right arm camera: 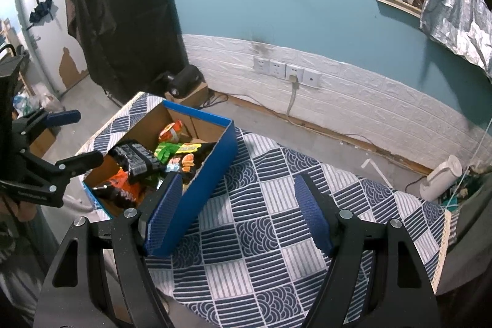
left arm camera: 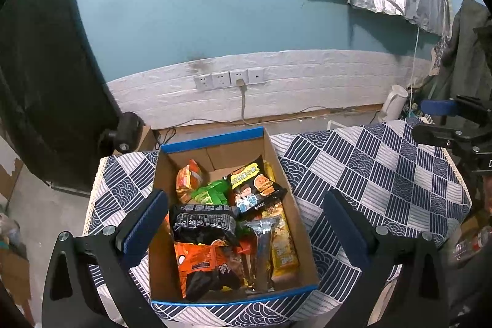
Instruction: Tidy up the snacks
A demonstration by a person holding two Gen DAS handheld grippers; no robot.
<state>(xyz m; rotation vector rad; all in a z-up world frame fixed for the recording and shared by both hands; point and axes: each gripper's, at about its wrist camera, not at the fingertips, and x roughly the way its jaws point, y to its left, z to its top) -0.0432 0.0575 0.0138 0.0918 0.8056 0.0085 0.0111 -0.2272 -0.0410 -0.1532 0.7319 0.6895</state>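
Note:
A blue cardboard box (left arm camera: 215, 139) stands on the table's left part, also in the right wrist view (right arm camera: 212, 174). It holds several snack packets: a black one (left arm camera: 203, 220), an orange one (left arm camera: 200, 260), green ones (left arm camera: 212, 192), a yellow one (left arm camera: 284, 248). My left gripper (left arm camera: 246, 223) is open and empty, above the box, fingers either side of it; it also shows in the right wrist view (right arm camera: 73, 137). My right gripper (right arm camera: 236, 214) is open and empty over the cloth, right of the box; it also shows in the left wrist view (left arm camera: 442, 119).
A blue-and-white patterned cloth (right arm camera: 276, 220) covers the table. A white kettle (right arm camera: 439, 177) stands on the floor by the wall. Wall sockets (left arm camera: 229, 79) with a cable are behind the table. A black covered cabinet (right arm camera: 123, 20) stands at the left.

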